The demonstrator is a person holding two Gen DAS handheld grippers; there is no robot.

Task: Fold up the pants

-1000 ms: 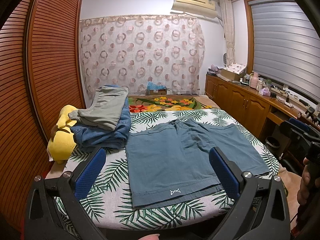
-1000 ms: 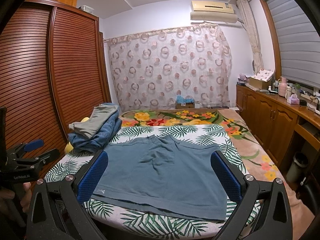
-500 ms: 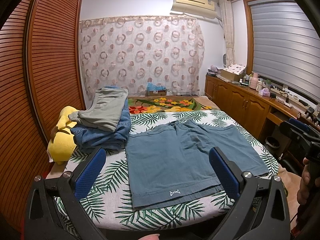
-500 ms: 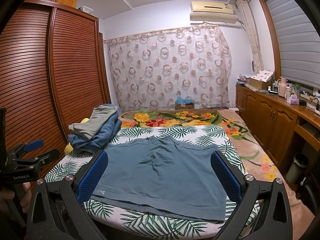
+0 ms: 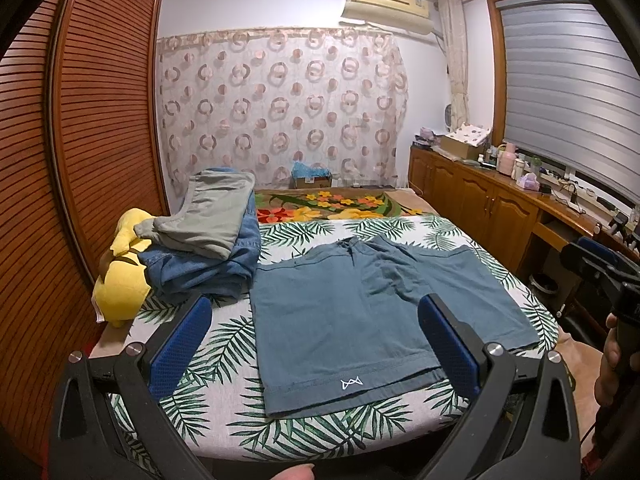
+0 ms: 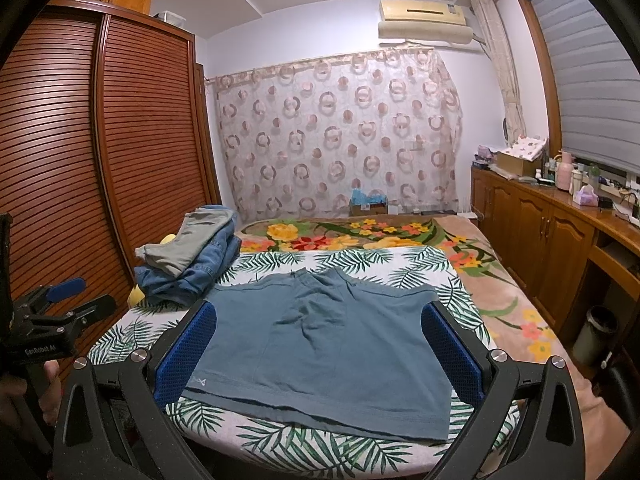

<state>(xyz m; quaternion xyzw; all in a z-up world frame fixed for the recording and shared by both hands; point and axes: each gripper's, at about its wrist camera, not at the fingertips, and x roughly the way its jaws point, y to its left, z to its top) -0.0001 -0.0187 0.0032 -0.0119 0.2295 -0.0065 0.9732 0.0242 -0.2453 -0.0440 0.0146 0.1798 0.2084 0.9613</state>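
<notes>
Ahead-left of the gripper, folded clothes (image 5: pixel 208 240) are lying stacked beside a yellow plush (image 5: pixel 120 280) on the bed (image 5: pixel 224 364).

Before you, the teal-blue cloth shorts (image 5: pixel 360 320) look matt and softly woven, with stitched hems, lying on the leaf-printed cotton bedsheet (image 5: pixel 224 364). At the bed's left edge, the folded denim jeans (image 5: pixel 208 268) look coarser, the grey-green cloth trousers (image 5: pixel 208 216) on top of them smoother, and the yellow plush toy (image 5: pixel 120 284) fuzzy. Your left gripper (image 5: pixel 320 340) has matt black plastic arms, dimpled blue rubbery pads (image 5: pixel 180 344) and shiny metal screws. The louvred wooden wardrobe doors (image 6: pixel 132 152) look glossy with varnish.
</notes>
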